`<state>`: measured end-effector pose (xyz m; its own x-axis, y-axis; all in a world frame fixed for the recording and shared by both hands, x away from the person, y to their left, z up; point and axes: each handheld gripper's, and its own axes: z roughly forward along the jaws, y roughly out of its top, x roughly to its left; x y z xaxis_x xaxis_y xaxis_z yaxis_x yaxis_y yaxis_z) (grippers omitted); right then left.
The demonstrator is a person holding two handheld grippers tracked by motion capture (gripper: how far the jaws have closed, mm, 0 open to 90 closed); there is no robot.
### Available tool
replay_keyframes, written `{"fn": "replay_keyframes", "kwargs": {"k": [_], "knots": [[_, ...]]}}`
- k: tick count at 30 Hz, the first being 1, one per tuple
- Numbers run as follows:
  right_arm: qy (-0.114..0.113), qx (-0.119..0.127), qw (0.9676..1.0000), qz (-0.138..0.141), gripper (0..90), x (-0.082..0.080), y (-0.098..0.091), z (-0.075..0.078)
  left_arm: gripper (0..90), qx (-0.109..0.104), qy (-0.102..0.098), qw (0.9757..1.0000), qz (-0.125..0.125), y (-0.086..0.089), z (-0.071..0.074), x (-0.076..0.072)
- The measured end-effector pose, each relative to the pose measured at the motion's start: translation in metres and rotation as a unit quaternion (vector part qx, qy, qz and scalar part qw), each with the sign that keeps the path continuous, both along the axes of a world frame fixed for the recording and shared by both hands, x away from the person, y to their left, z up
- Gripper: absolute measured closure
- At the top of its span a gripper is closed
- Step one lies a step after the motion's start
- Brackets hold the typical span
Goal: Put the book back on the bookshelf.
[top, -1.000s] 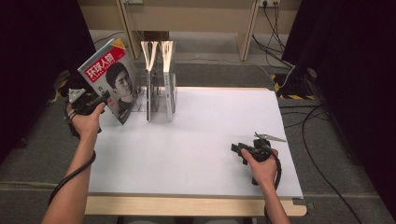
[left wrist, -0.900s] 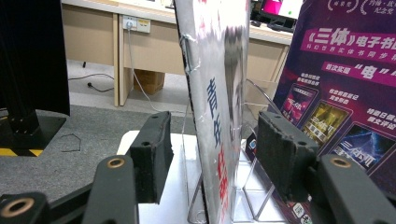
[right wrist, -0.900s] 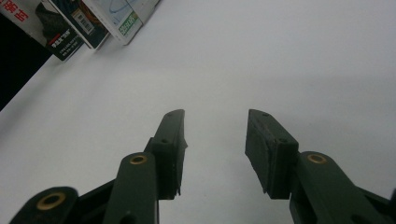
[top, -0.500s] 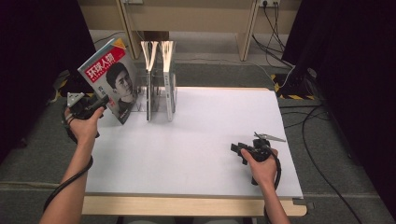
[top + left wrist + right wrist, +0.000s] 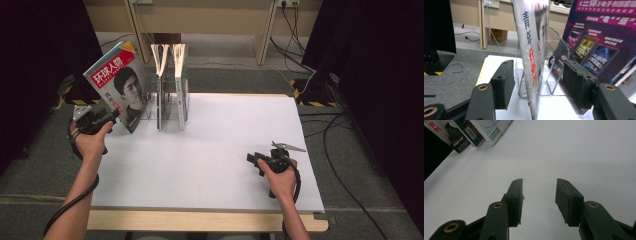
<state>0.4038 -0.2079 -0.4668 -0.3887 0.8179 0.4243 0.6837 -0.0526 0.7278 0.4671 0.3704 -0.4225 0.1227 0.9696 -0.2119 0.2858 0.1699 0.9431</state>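
Observation:
A magazine (image 5: 117,85) with a portrait cover leans tilted at the left end of a clear acrylic rack (image 5: 150,114) on the white table (image 5: 225,135). My left gripper (image 5: 112,116) is at its lower left edge. In the left gripper view the magazine's spine (image 5: 530,50) stands between the jaws of the left gripper (image 5: 539,80). Both pads (image 5: 576,85) are clear of it, and the jaws have just been opening. My right gripper (image 5: 252,160) rests open on the table at the right, with nothing between the jaws of the right gripper (image 5: 539,195).
Two more magazines (image 5: 162,90) (image 5: 181,87) stand upright in the rack's slots. A purple back cover (image 5: 596,37) shows behind the acrylic divider (image 5: 559,47). Bare white tabletop (image 5: 574,150) lies between the hands. The table's left edge is just beside the left hand.
The left hand has drawn slightly back and down from the magazine's lower edge while its jaws spread. The magazine stays leaning in the rack. The right hand has not moved.

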Motion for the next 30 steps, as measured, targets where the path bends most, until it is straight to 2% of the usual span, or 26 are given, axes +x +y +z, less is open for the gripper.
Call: {"fn": "replay_keyframes", "kwargs": {"k": [10,17,22,24,30], "knots": [[-0.001,0.001,1.0000,-0.002,57.8,0.000,-0.001,0.002,41.4,0.005,0.021,0.9998,-0.002,-0.002,-0.002,-0.015],[-0.001,0.003,1.0000,-0.003,57.7,-0.001,-0.001,0.003,41.3,-0.003,0.019,0.9998,-0.009,-0.003,-0.004,-0.024],[-0.001,0.002,1.0000,-0.002,57.8,-0.001,-0.001,0.003,43.6,0.006,0.016,0.9998,-0.009,-0.004,-0.006,-0.033],[-0.001,0.003,1.0000,-0.002,57.8,-0.001,-0.001,0.003,43.3,0.001,0.017,0.9998,-0.007,-0.005,-0.005,-0.036],[-0.001,0.003,1.0000,-0.003,57.7,-0.001,-0.001,0.004,42.4,0.001,0.017,0.9998,-0.007,-0.006,-0.006,-0.043]]}}
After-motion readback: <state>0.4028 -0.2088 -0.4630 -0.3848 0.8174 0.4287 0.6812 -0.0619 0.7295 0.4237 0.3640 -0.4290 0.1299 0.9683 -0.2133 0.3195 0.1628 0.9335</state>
